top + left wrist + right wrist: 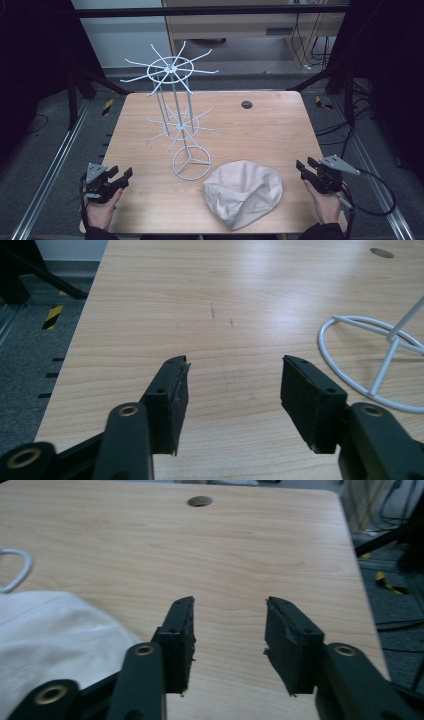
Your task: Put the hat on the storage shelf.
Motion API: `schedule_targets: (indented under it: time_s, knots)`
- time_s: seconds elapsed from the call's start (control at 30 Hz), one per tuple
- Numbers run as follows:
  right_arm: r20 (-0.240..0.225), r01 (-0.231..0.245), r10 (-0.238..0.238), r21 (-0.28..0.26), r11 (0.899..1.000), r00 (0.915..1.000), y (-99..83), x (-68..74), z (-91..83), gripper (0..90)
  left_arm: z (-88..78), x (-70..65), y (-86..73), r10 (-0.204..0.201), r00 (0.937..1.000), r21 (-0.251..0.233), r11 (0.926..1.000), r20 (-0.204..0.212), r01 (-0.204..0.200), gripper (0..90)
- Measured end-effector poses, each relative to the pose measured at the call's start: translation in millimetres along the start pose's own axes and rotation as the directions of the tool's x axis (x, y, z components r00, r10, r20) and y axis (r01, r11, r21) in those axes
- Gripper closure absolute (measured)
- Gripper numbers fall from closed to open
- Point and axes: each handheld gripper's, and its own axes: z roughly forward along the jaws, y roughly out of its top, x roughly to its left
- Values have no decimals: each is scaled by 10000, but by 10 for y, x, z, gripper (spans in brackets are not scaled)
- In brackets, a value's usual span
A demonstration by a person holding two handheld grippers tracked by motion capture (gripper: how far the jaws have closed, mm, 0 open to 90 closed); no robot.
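A tall white wire rack (176, 105) with two tiers of radiating hooks stands on a ring base (191, 163) in the middle of the wooden table (260, 125). A crumpled white cloth cap (244, 192) lies at the front, just right of that base. My left gripper (122, 173) is held by a hand at the front left edge, open and empty, jaws apart over bare wood (234, 371); the ring base (370, 360) shows to its right. My right gripper (305, 164) hovers at the front right edge, open and empty (229, 611), with the cap (55, 635) at its left.
A small dark round hole (247, 104) sits in the table top near the far right side. Metal frame bars and floor rails surround the table, with cables on the floor at the right. Bare wood lies between each gripper and the rack.
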Motion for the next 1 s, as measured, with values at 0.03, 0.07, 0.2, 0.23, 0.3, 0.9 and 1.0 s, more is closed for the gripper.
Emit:
schedule_targets:
  time_s: [0.03, 0.07, 0.2, 0.23, 0.3, 0.9, 1.0]
  knots:
    - [-189, 19, -17, 120, 9999, 9998, 12, 22, -12, 586, -6, -8, -2, 12, 10000, -2, 10000, 21, -12, 464]
    - [-369, 103, -97, 175, 9998, 9993, 28, 45, -28, 604, -6, -8, -2, 12, 10000, -2, 10000, 21, -12, 477]
    - [-992, 292, -275, 161, 9994, 9947, 98, 170, -106, 692, -54, -32, -10, -45, 9999, 111, 9999, 92, 44, 547]
    - [-992, 292, -275, 161, 9994, 9947, 98, 170, -106, 692, -54, -32, -10, -45, 9999, 111, 9999, 92, 44, 566]
    - [-1312, 404, -378, 170, 9990, 9906, 133, 240, -133, 747, -76, -40, -4, 57, 9999, 55, 10000, 98, -58, 603]
    - [-2461, 1160, -958, 689, 9909, 9645, 194, 531, -155, 900, -145, -569, -10, 858, 9749, 482, 9941, 2054, -976, 897]
    - [-2562, 1195, -923, 924, 9885, 9622, 169, 541, -139, 900, -125, -784, -24, 1285, 9588, 552, 9876, 2533, -1470, 898]
